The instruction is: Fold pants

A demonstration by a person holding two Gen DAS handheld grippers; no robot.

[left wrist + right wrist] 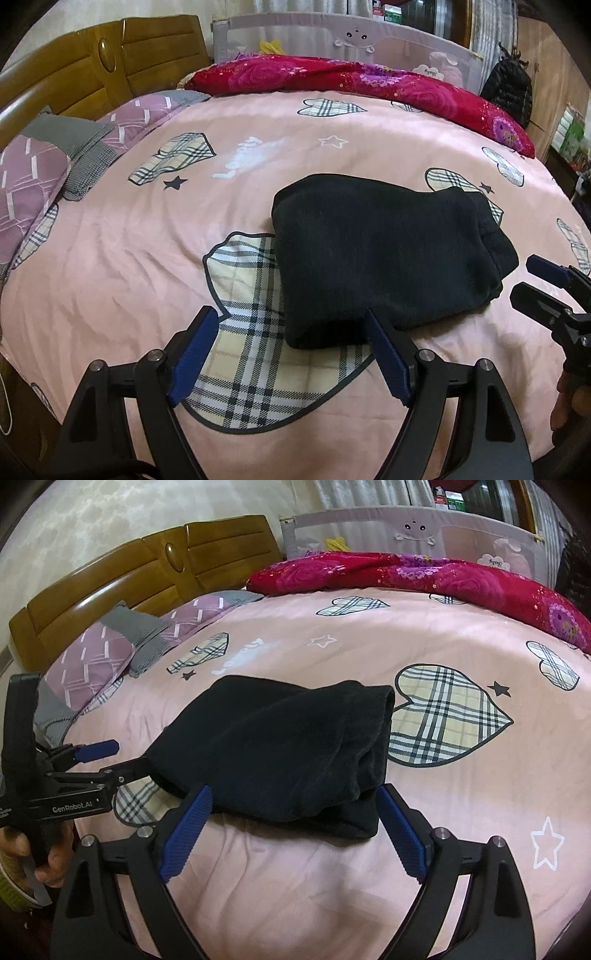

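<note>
Holding our left gripper [291,325] and right gripper [295,803] wide apart and empty, folded black fleece pants [384,254] lying mid-bed on our pink heart-print bedsheet [147,240]

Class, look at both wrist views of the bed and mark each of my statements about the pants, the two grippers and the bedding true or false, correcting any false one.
1. The black pants lie folded into a compact bundle on the pink bedsheet. True.
2. The left gripper is shut on the pants. False: its jaws are open, holding nothing.
3. The right gripper is open. True.
4. The pants lie on top of the red floral quilt. False: the quilt is bunched at the far edge of the bed, apart from the pants.
5. A purple pillow lies near the wooden headboard. True.
</note>
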